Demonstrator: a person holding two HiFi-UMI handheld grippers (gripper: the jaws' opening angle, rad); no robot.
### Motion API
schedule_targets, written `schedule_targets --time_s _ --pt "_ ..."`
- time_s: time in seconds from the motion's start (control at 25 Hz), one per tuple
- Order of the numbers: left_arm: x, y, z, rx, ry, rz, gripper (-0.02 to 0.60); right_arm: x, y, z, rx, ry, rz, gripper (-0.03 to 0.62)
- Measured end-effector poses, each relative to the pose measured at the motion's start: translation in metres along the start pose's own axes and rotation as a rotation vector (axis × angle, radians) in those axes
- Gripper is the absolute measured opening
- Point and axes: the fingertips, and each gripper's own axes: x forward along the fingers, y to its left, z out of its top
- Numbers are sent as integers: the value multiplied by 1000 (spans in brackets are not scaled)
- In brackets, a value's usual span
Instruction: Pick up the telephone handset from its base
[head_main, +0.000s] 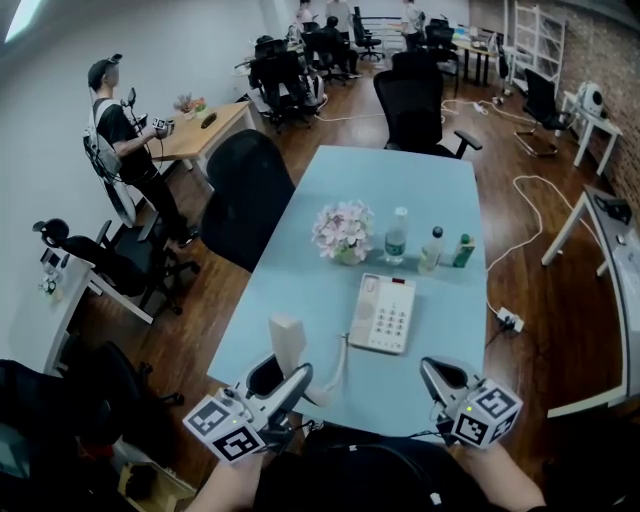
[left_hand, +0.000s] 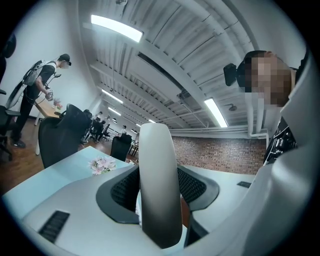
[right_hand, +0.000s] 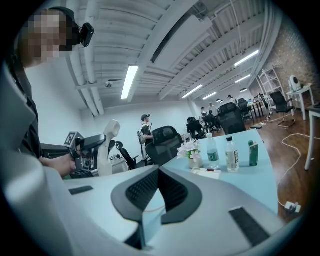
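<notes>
Head view: handset off its cradle

The handset stands upright in the left gripper, whose pads pinch its middle. It is clear of the base, just left of it, over the table's near edge (cord trailing back). The right gripper hangs empty, tips together. To my eye the pick-up is done and nothing remains.

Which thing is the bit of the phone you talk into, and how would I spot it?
Find the long light blue table and the white phone base with buttons near its front end. Just left of it, the cream handset stands upright in the left gripper, lifted off the base. Unlike the flowers and bottles, it is not resting on the table.
</notes>
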Motion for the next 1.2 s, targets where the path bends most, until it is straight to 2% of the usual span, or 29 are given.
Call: schedule_targets --time_s 0.32,0.56,1.2 --pt "7 8 0 -10 19 26 221 -3 3 -4 -47 7 1 18" --pt "11 7 -5 1 43 25 221 -8 -9 -1 76 -42 2 17" --pt "17 0 -17 42 94 20 221 -5 -3 -9 28 -1 8 15"
